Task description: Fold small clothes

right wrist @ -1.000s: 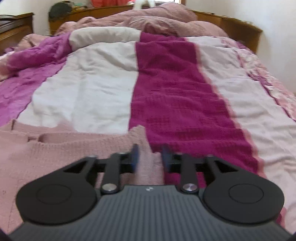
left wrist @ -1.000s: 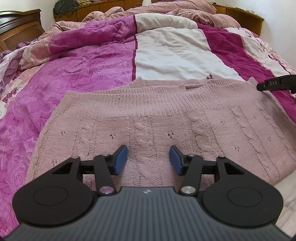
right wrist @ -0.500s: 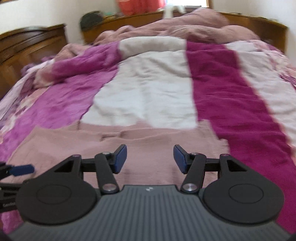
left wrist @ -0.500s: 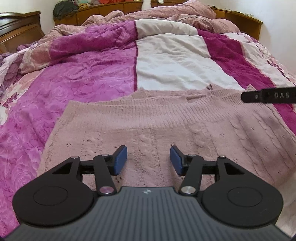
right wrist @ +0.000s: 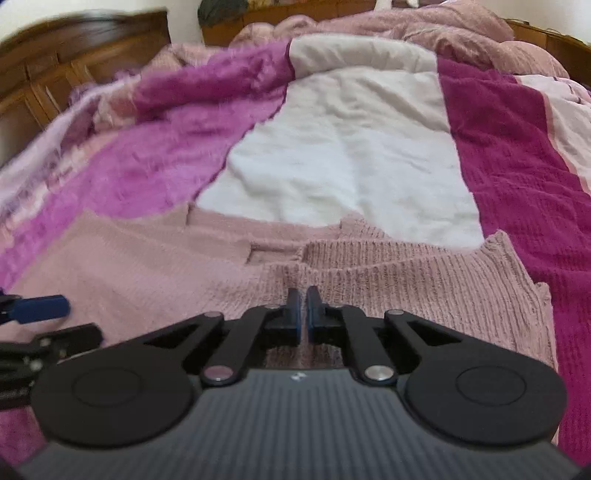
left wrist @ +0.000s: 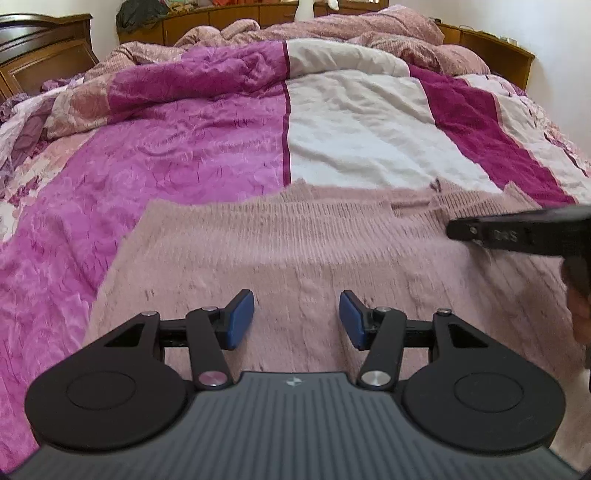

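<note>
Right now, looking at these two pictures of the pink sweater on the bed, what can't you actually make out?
- Sweater near hem: left wrist view, hidden behind the left gripper.
- Whether the right gripper, just closed, pinches knit: right wrist view, pads nearly meet, too close to tell.
- Clutter on the headboard: too small, cut off at the top.
- Bedspread, left side: right wrist view, blurred.

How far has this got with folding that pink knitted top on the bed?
Barely started. Done: the pink knitted top lies spread flat on the bedspread, no fold visible. In hand: the right gripper has just closed its fingers low over the knit near the neckline; whether fabric is pinched is unclear. The left gripper hovers open above the top. Left: every fold.
</note>
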Tool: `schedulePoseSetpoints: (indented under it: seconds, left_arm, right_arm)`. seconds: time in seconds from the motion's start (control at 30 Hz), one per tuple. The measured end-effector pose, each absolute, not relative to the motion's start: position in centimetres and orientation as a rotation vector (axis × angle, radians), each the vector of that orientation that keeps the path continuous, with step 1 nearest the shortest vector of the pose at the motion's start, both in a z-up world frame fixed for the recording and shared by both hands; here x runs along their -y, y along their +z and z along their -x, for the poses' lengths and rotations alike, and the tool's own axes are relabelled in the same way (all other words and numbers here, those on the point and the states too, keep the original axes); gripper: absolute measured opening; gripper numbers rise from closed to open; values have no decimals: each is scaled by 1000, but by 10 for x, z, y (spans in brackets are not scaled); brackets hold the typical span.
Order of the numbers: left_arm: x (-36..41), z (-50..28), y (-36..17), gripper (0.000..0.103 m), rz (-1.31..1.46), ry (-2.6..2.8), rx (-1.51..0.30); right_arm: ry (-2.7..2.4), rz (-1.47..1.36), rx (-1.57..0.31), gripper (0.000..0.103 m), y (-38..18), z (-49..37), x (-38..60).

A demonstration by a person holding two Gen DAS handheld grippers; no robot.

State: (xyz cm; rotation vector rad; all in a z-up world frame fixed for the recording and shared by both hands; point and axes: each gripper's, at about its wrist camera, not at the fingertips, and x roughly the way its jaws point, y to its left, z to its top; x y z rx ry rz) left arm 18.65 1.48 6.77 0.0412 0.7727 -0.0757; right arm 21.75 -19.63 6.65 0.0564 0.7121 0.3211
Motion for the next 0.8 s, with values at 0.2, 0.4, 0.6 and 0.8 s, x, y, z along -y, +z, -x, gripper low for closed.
schedulePoseSetpoints:
  seconds: [0.2, 0.4, 0.6, 0.8]
  left_arm:
    - [-14, -209, 80, 60, -21, -86, -725]
    - [-1, -225, 84, 60, 33, -122, -704]
    - [26, -268, 72, 60, 97, -231, -757]
    - [31, -285, 49, 60, 33, -170, -882]
  right_arm:
    - [409, -25, -651, 6, 77, -190, 204]
    - [445, 96, -687, 6, 65, -180, 198]
    - [473, 155, -680, 7, 60, -176, 194]
    - [506, 49, -698, 10, 72, -184, 211]
